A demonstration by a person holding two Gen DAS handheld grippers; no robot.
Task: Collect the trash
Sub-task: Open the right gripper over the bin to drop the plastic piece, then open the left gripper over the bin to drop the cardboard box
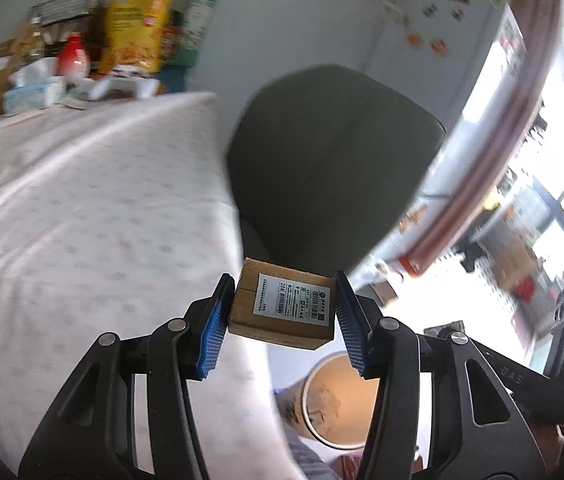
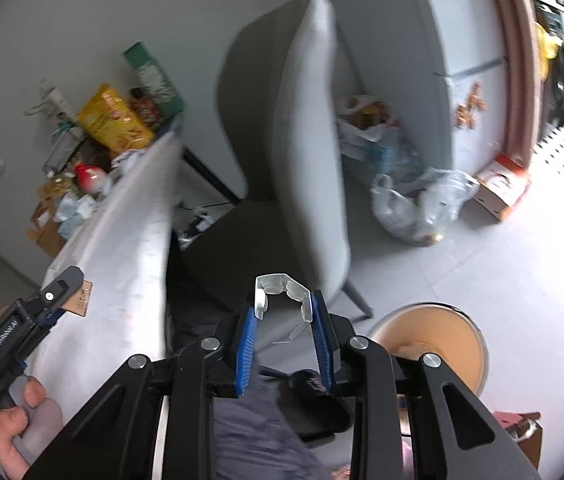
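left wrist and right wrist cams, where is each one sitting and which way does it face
Left wrist: on the left gripper, angled down past the cardboard box it holds, toward table and chair.
Right wrist: on the right gripper holding crumpled foil; a hand shows.
Shared: chair, table, bin.

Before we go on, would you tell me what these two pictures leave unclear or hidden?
- Left wrist view: the print on the cardboard box's label is too small to read; the left gripper covers the box's sides.
- Left wrist view: the bin's contents are blurred, its far rim hidden behind the gripper.
- Right wrist view: what the bent silvery piece in the right gripper is stays uncertain.
- Both views: table clutter is motion-blurred.
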